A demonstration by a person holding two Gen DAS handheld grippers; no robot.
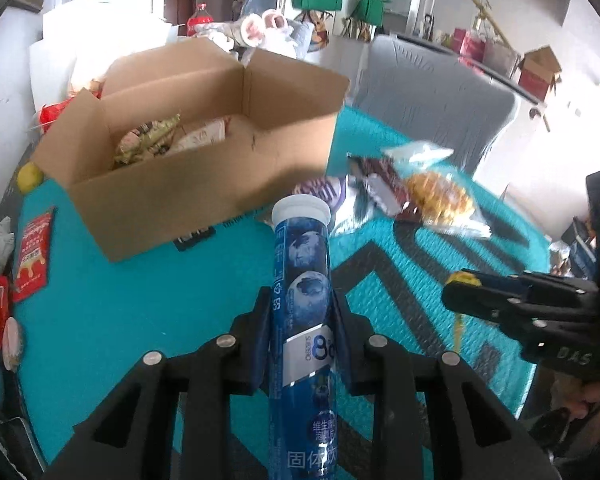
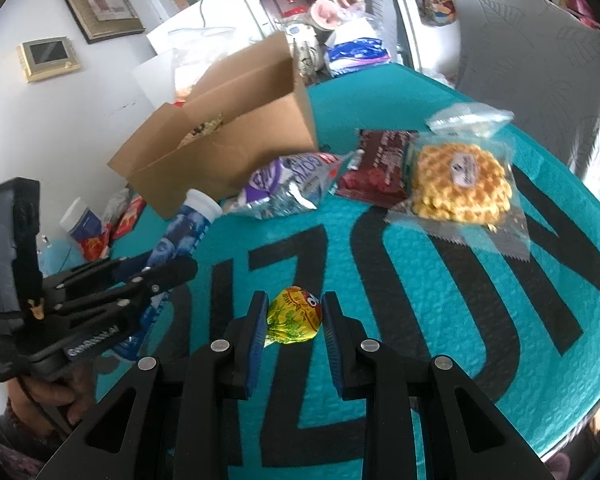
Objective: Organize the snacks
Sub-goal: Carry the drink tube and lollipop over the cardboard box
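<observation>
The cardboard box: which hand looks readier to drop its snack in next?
Probably the left. The left gripper holds the blue tube aimed at the cardboard box; the right gripper, clamping the yellow candy, sits farther back.

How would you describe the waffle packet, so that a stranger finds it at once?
Start at the open cardboard box on the teal cloth. Three packets lie beside it; the waffle packet is the farthest. Only it is clear, showing a golden grid-patterned waffle.
</observation>
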